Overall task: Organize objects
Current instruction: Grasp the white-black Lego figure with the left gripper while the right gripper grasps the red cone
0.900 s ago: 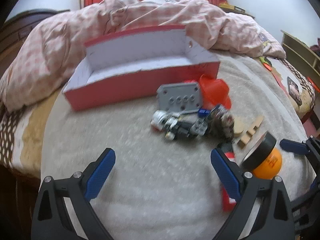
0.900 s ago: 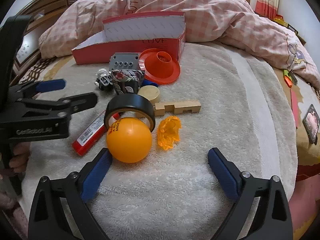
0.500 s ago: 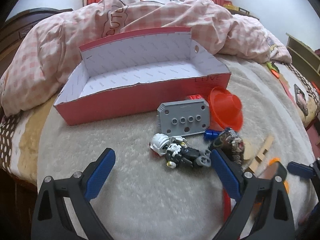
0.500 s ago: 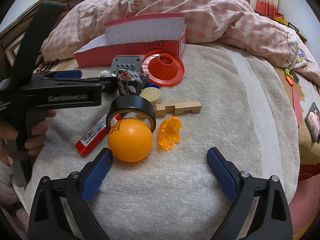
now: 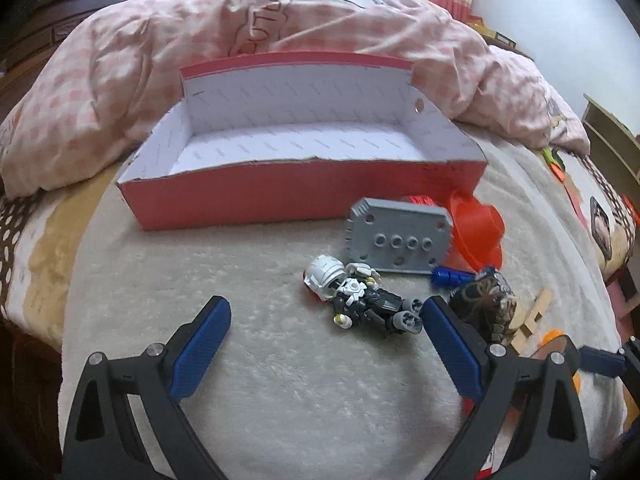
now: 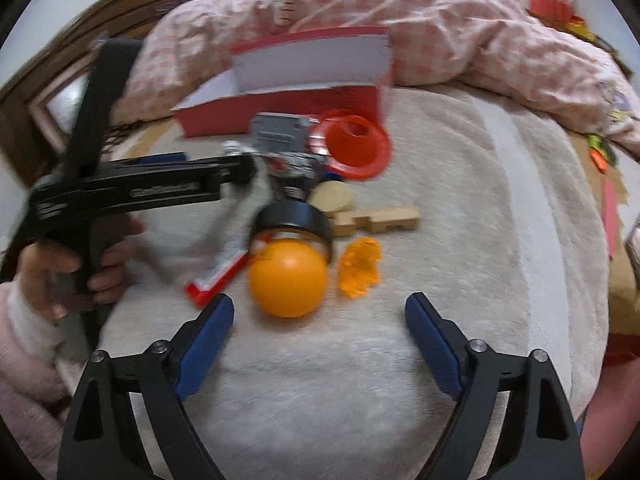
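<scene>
An empty red box (image 5: 304, 196) with a white inside stands on the bed's cream blanket; it also shows in the right wrist view (image 6: 288, 108). In front of it lie a grey block (image 5: 396, 240), a black and white toy robot (image 5: 360, 300), an orange cone (image 5: 476, 232) and a patterned cup (image 5: 486, 304). My left gripper (image 5: 326, 336) is open and empty, just short of the robot. My right gripper (image 6: 320, 332) is open and empty, just short of an orange ball (image 6: 288, 276). A black tape roll (image 6: 294, 220), a red tube (image 6: 218, 276), wooden pieces (image 6: 376, 216) and an orange crinkled bit (image 6: 360, 266) lie around the ball.
A pink checked duvet (image 5: 280, 28) is heaped behind the box. The left gripper's body and the hand holding it (image 6: 120, 196) cross the left of the right wrist view. The bed's right edge (image 5: 600, 216) holds small items. A dark headboard (image 6: 132, 12) stands at the back left.
My left gripper has moved forward and left, from the tape and ball toward the toy robot and box. My right gripper has stayed near the ball with its view shifting a little.
</scene>
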